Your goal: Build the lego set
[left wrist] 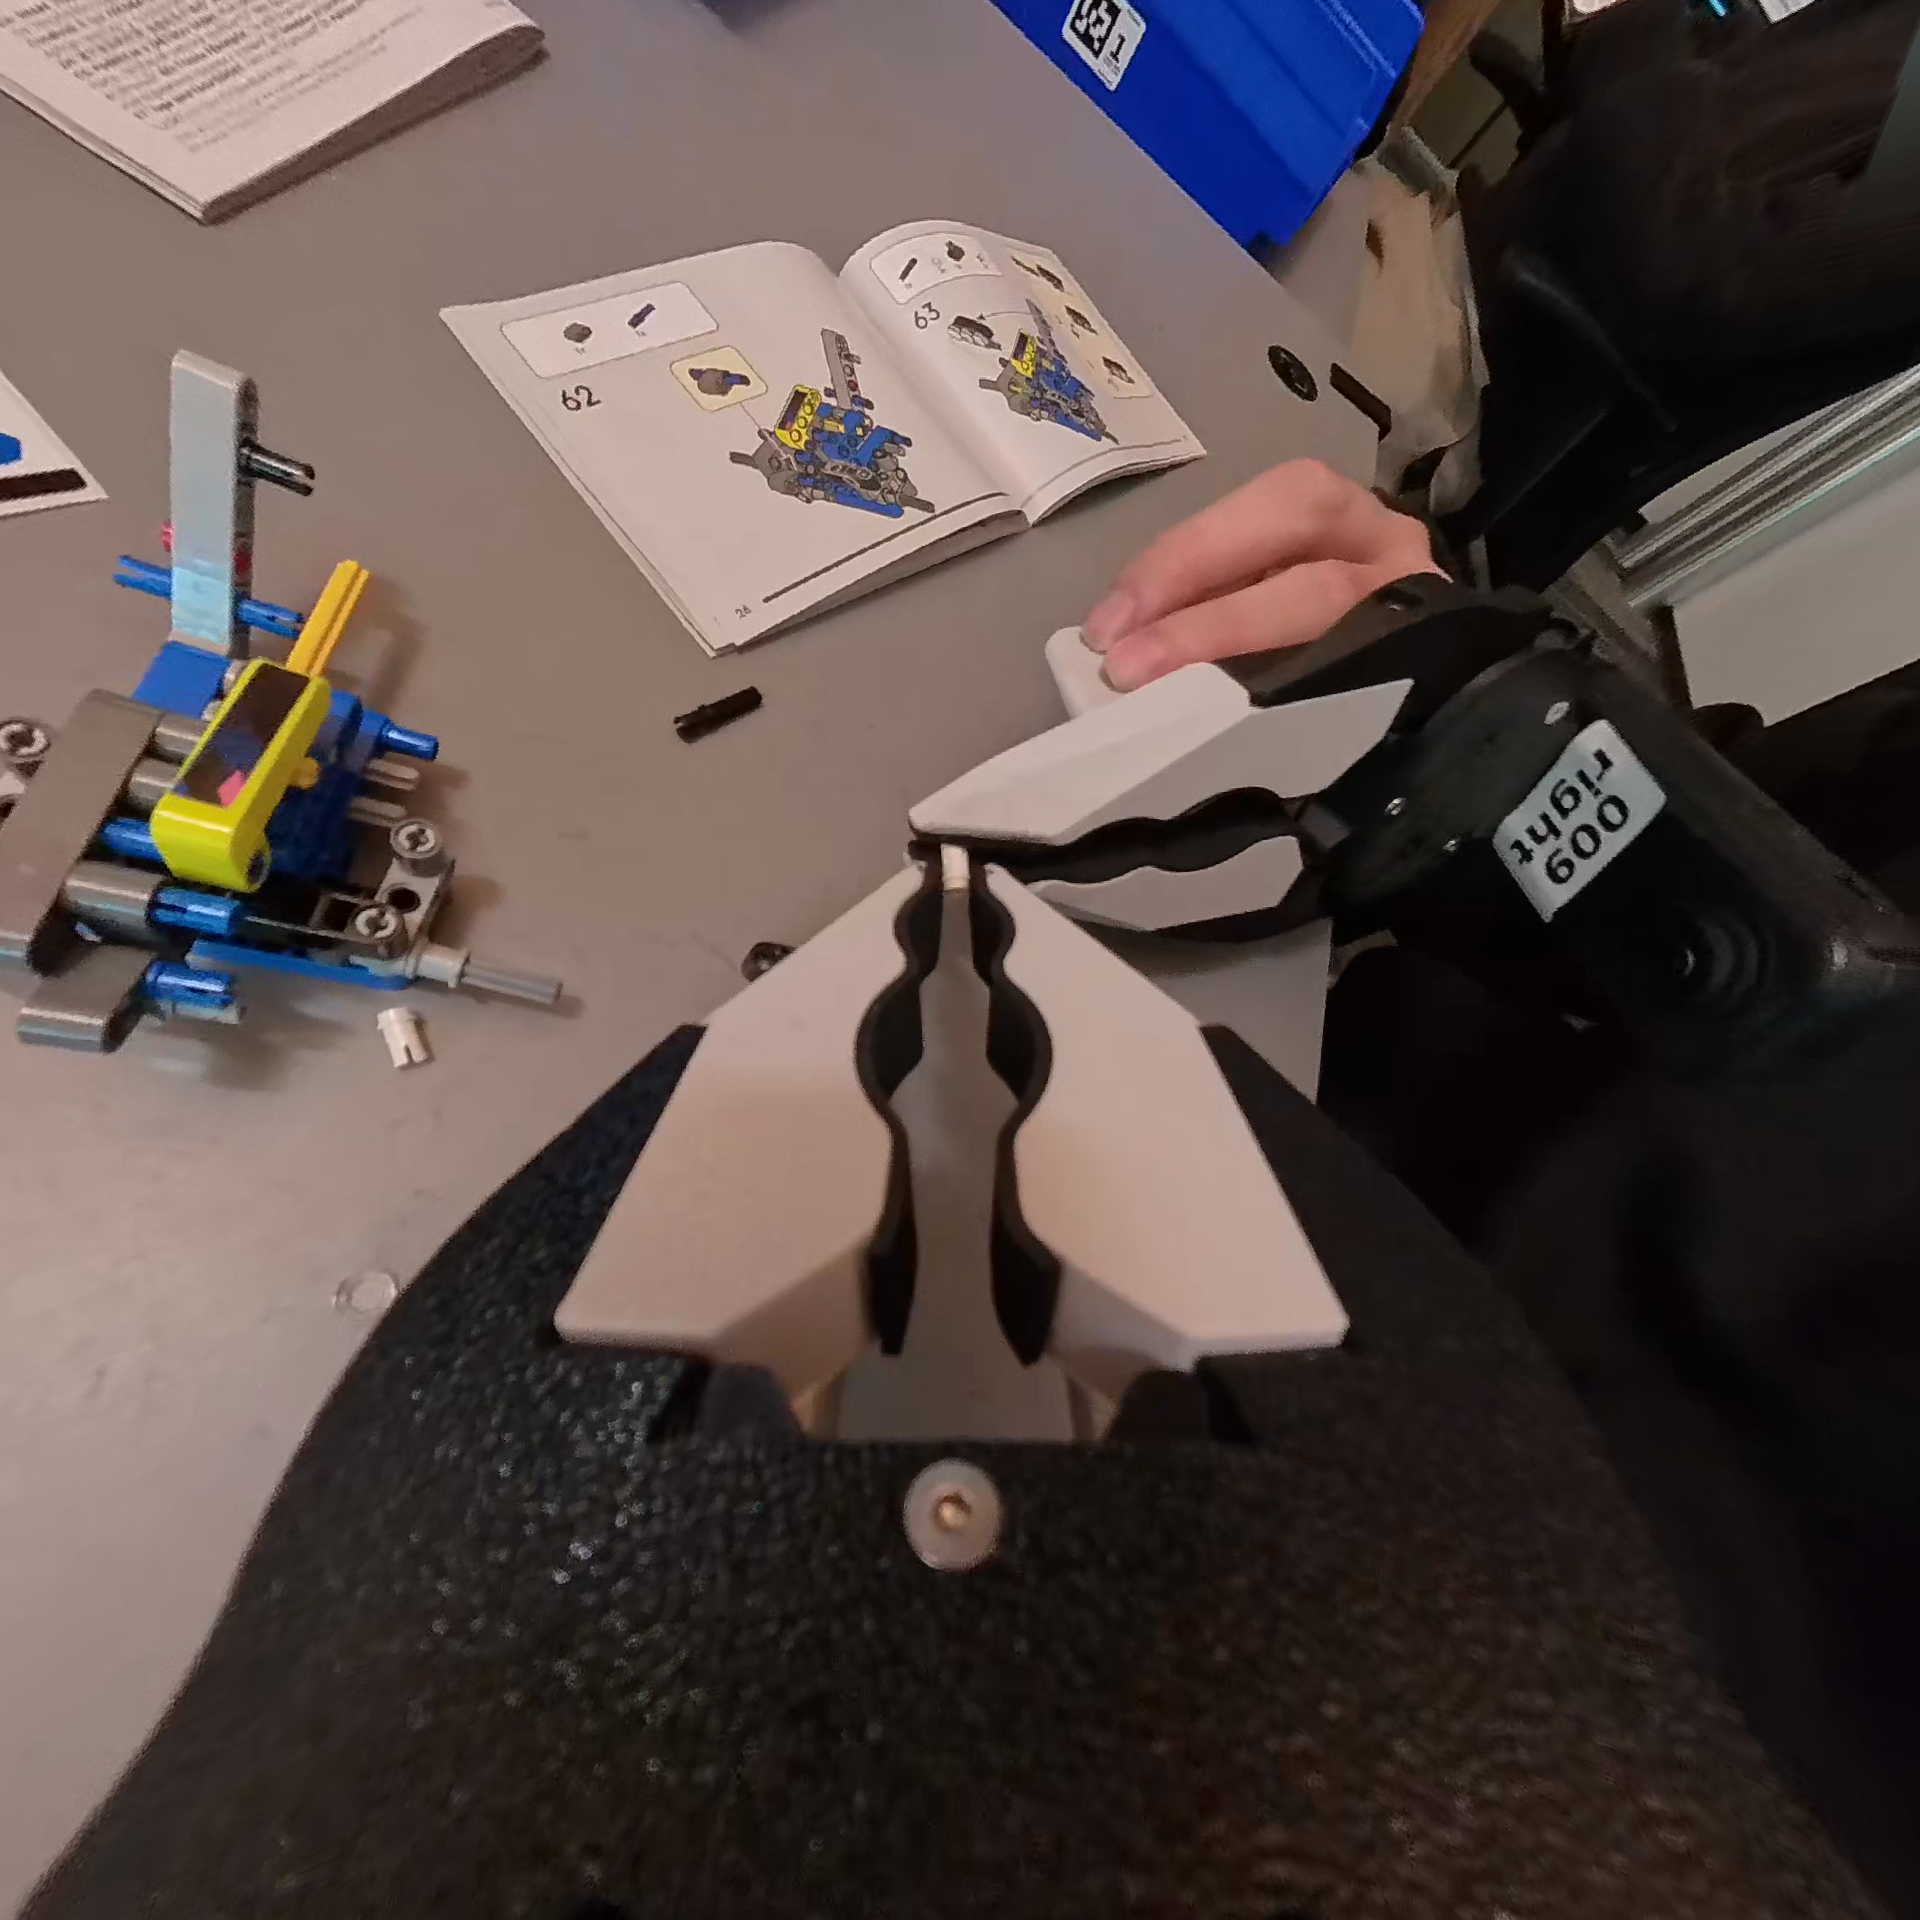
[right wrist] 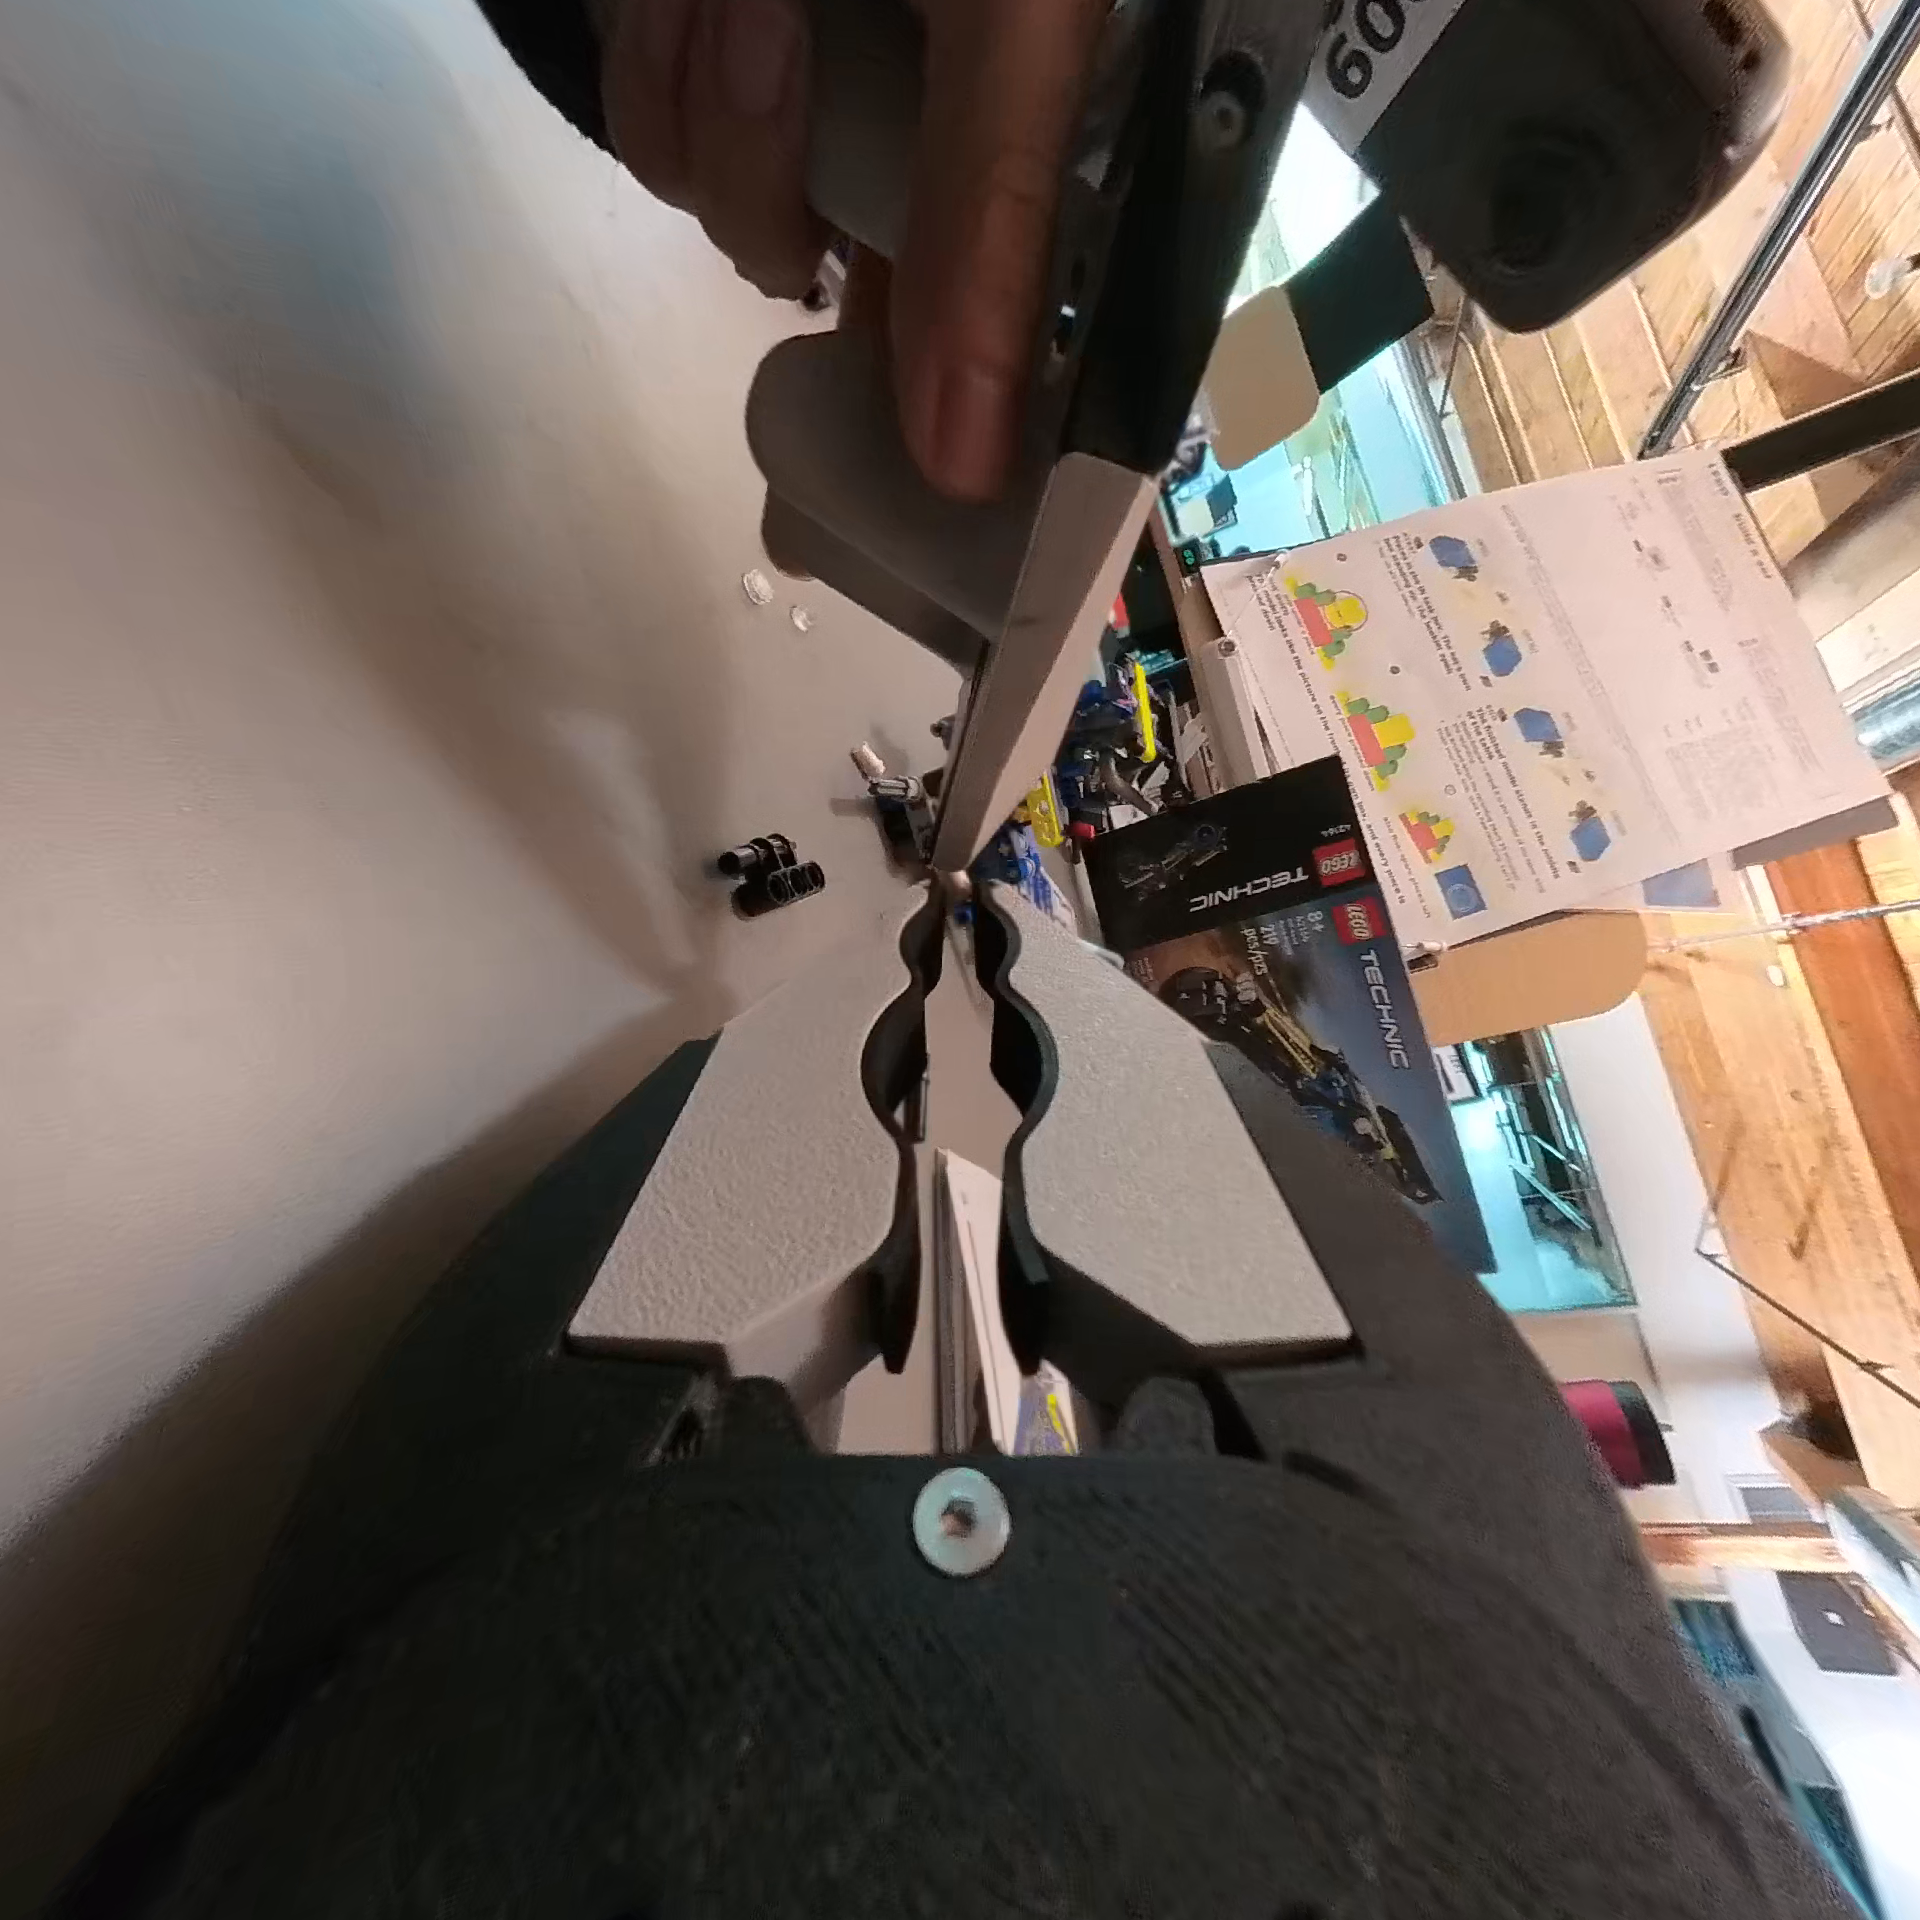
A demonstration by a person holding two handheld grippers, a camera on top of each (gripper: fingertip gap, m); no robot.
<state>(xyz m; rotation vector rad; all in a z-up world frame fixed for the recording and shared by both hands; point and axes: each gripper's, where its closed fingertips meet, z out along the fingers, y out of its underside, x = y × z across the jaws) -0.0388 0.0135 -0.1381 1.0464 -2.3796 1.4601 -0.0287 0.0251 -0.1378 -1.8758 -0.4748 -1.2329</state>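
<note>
Black housing and pale fingers of the left tongs (left wrist: 951, 868) fill the foreground of the left wrist view; their tips pinch a small white peg (left wrist: 954, 864), so they are closed on it. Tip to tip with them come the right tongs (left wrist: 928, 836), nearly shut, their tips at that same peg, though whether they truly grip it I cannot tell. A hand (left wrist: 1262, 566) rests on their handle.

Well to the left on the grey desk (left wrist: 623, 187) stands the half-built model (left wrist: 223, 810): blue beams, grey frame, a yellow block on top, a grey beam rising upright with a black pin through it. Just beside it lies a spare white connector (left wrist: 405, 1037), and a loose black pin (left wrist: 717, 715) lies between the model and the open instruction booklet (left wrist: 821, 416). In the right wrist view a black multi-hole connector (right wrist: 774, 878) also waits on the desk.

Judging by this, the build is well advanced but unfinished: the core is assembled, while the peg in hand and the loose pieces remain to be fitted.
</note>
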